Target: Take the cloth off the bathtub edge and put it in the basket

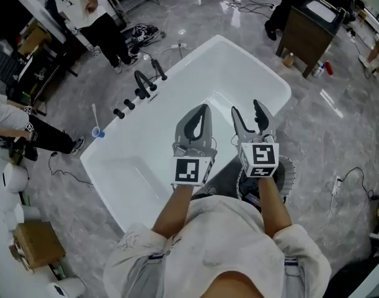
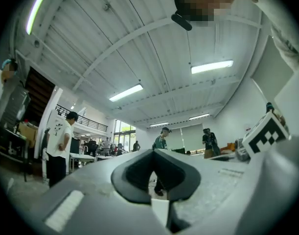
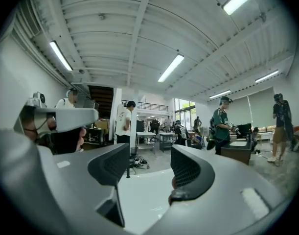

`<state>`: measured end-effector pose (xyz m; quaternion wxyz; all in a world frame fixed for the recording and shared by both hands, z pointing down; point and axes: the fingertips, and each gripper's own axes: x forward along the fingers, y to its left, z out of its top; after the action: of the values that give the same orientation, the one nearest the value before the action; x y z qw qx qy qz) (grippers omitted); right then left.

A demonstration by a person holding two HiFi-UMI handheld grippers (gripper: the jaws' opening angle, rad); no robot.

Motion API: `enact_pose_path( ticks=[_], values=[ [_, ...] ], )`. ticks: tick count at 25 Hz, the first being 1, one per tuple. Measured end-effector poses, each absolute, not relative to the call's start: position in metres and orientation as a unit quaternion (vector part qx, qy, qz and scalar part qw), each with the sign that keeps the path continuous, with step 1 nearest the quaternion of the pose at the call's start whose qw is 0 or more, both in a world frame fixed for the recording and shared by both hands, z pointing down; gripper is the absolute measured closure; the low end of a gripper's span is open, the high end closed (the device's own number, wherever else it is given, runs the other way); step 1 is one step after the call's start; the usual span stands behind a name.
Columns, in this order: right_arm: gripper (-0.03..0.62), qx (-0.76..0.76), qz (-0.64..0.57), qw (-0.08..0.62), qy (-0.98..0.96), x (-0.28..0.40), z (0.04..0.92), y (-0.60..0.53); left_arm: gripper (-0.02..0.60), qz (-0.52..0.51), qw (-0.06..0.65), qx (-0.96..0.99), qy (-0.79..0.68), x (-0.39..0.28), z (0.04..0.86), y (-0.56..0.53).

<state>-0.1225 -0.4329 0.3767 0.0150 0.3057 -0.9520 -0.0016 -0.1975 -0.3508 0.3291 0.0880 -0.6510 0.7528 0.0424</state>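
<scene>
No cloth lies on any visible edge of the bathtub. A dark grey patch just left of the basket, at the near right, may be the cloth, so I judge the drop done. Both tools are held level above the tub, touching nothing: the left tool has its jaws together, and the right tool has them apart and empty.

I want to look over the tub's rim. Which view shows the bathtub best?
The head view: most of the white bathtub lies below, rim included. The right gripper view shows only a white patch between its fingers; the left gripper view shows none.
</scene>
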Motion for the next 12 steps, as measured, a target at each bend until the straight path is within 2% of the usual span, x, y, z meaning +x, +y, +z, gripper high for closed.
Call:
enact_pose_path(
  ticks=[12],
  values=[
    [0.330, 0.142, -0.013, -0.026, -0.990, -0.263, 0.359, -0.358, 0.581, 0.013, 0.097, -0.492, 0.865, -0.325, 0.336, -0.242]
  ],
)
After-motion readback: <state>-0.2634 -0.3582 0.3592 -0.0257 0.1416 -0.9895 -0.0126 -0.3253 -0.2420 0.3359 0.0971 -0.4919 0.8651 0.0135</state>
